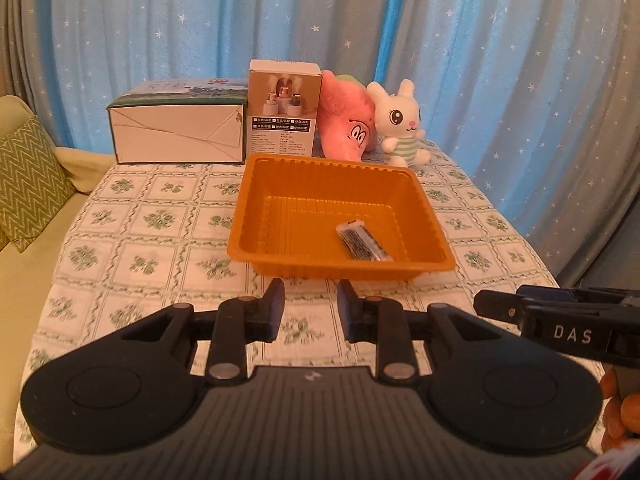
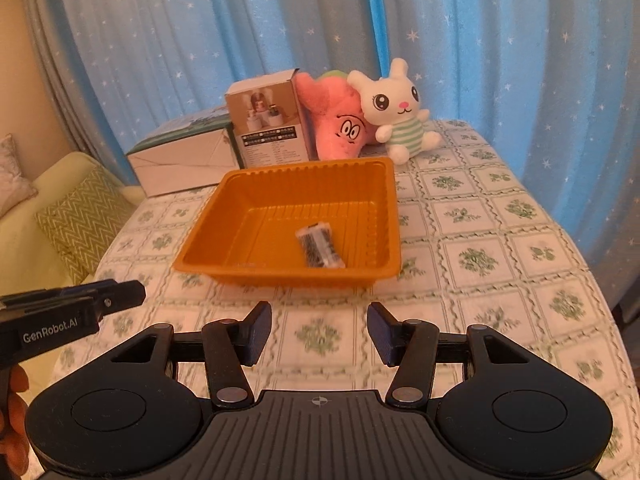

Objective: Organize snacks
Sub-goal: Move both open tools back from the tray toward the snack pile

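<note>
Reading "DAS" — right gripper [image 1: 480,304], "GenRobot.AI" — left gripper [image 2: 142,294].

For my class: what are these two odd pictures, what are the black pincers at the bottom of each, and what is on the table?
No robot here: a person holds a hand tool with a two-finger claw in each hand, and each tool carries a wide-angle camera looking along its fingers. One picture is from the left claw, the other from the right claw; each also glimpses its partner at the edge. Both claws are empty, jaws apart. On the floral tablecloth sits an orange tray holding one small dark snack packet. Behind it stand two boxes, a pink plush and a white bunny.
</note>
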